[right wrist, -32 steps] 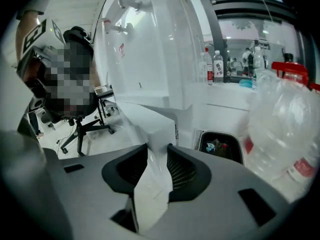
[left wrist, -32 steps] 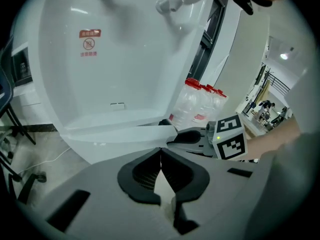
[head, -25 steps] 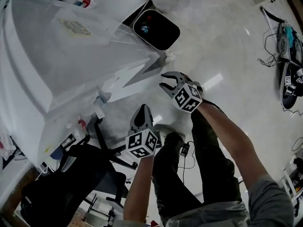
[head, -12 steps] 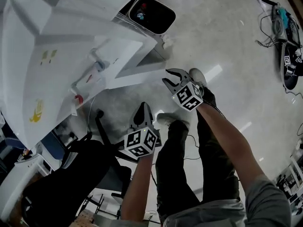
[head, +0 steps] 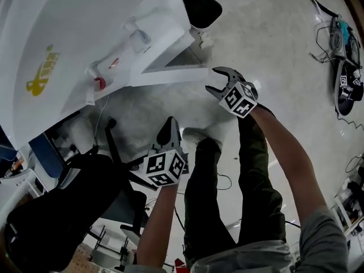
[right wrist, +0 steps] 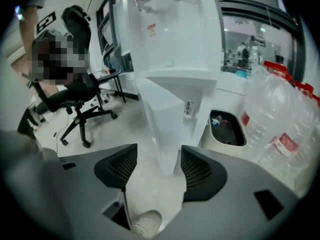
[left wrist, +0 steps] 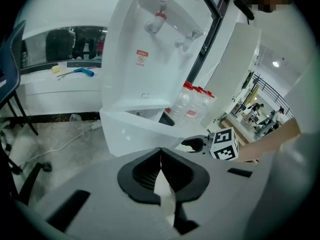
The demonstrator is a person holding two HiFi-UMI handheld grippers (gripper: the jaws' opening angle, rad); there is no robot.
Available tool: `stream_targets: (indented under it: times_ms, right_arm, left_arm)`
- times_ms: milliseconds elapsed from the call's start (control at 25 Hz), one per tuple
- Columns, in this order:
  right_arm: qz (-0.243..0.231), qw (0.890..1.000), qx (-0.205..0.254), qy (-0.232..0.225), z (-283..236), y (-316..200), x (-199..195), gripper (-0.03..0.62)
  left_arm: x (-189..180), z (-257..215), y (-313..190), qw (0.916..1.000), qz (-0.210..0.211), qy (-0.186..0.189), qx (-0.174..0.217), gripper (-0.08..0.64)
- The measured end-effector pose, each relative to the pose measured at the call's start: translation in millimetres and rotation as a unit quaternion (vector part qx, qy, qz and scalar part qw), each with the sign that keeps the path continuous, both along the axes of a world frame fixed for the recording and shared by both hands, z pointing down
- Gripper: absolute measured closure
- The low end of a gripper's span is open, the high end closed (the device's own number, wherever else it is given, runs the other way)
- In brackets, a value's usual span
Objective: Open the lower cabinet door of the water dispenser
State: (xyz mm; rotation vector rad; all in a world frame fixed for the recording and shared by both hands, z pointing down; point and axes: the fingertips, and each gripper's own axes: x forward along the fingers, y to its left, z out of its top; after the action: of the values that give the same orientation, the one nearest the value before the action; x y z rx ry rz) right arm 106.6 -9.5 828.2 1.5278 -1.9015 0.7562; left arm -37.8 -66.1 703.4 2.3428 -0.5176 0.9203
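The white water dispenser (head: 68,50) fills the upper left of the head view. Its lower cabinet door (head: 170,75) stands swung out over the floor. My right gripper (head: 213,79) is just off the door's free edge, and its jaws have just been opening. In the right gripper view the door (right wrist: 162,119) lines up with the gap of my right gripper (right wrist: 157,156), and neither pad touches it. My left gripper (head: 170,124) hangs lower, short of the dispenser, shut on nothing. The left gripper view shows the dispenser (left wrist: 150,49), the open door (left wrist: 135,129) and the right gripper (left wrist: 192,145).
A dark-lined trash bin (head: 199,1) stands beside the dispenser, with large water bottles (right wrist: 285,119) next to it. A black office chair (head: 68,209) is at the lower left. Cables and gear (head: 344,67) lie at the far right. The person's legs (head: 250,169) stand below the grippers.
The right gripper's jaws have spread wide and now stand clear of the door's edge. The head view has swung, so the dispenser sits higher in the picture. The left gripper stays shut.
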Motion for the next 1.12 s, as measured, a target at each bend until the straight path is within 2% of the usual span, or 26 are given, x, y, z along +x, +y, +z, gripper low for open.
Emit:
stream_targets:
  times_ms: [160,280,360,440,560,760,840,1120]
  right_arm:
    - [-0.121,0.992,-0.017,0.029,7.3,6.3,4.1,0.322]
    - [-0.198,0.978,-0.01,0.06,12.7,-6.0,14.6,0.319]
    - [-0.271,0.96,-0.004,0.073,14.8,-9.7,17.0,0.319]
    - [-0.343,0.936,0.003,0.078,14.2,-13.5,18.7,0.319]
    - [-0.419,0.905,0.013,0.078,14.0,-17.9,18.3,0.319]
    - [-0.512,0.856,0.025,0.073,15.0,-20.2,11.4,0.322]
    - [-0.536,0.841,0.027,0.069,15.1,-19.2,7.2,0.322]
    - [-0.566,0.821,0.034,0.066,15.4,-22.3,-1.5,0.379]
  left_arm:
    - [-23.4,8.2,6.6,0.9985,-0.052,-0.011,-0.012,0.551]
    - [-31.8,15.8,7.5,0.9982,-0.058,-0.014,-0.012,0.551]
    - [-32.4,19.7,15.2,0.9974,-0.07,-0.016,-0.009,0.551]
    - [-27.4,22.9,23.3,0.9956,-0.092,-0.016,-0.005,0.551]
    - [-17.0,24.3,31.6,0.9928,-0.119,-0.013,0.0,0.551]
    - [4.3,20.1,39.0,0.9872,-0.159,0.0,0.012,0.551]
    - [11.0,18.4,43.0,0.9852,-0.171,0.003,0.014,0.551]
    - [13.0,20.4,66.3,0.9759,-0.218,0.005,0.0,0.551]
